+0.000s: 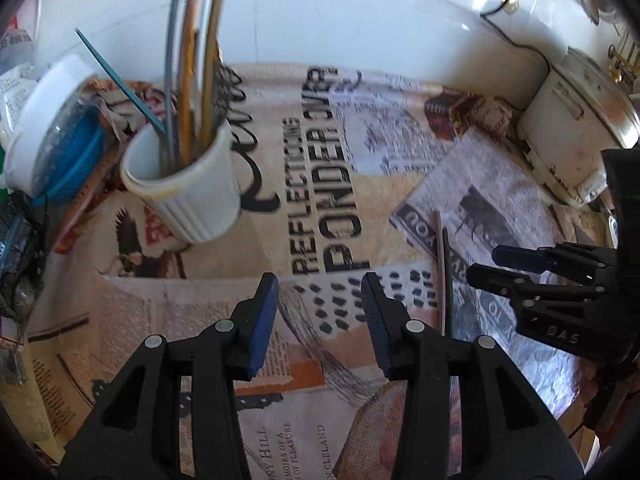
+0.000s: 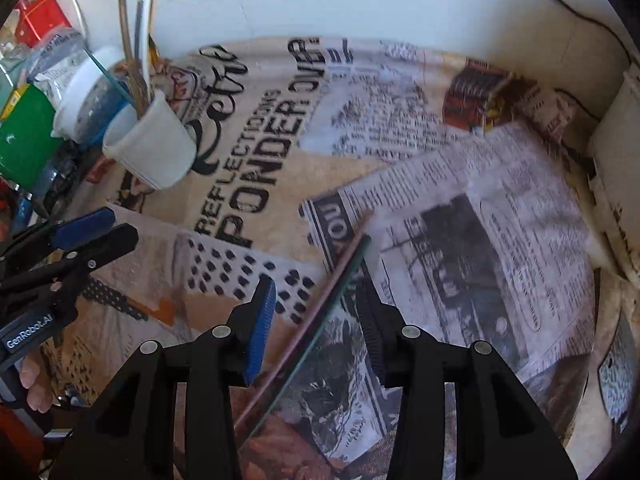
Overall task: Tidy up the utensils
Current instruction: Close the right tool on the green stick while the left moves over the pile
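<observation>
Two chopsticks (image 2: pixel 320 304) are lying side by side on the newsprint tablecloth (image 2: pixel 280 208), well apart from the white cup (image 2: pixel 154 148) holding more sticks. The right gripper (image 2: pixel 316 320) is hovering with jaws parted around them, not pressing. The left gripper (image 1: pixel 320 312) is hanging partly open and empty over bare cloth.

A home kitchen corner — the worktop (image 1: pixel 328 184) wears a newsprint-patterned cloth and stands against a plain white wall. A white ribbed cup (image 1: pixel 188 184) holds chopsticks, a worn white rice cooker (image 1: pixel 576 120) sits plugged in at the right, and jars and packets (image 2: pixel 36 80) crowd the left edge.

rice cooker (image 1: pixel 576 120) cropped, sticks' (image 2: pixel 304 332) lower ends hidden
</observation>
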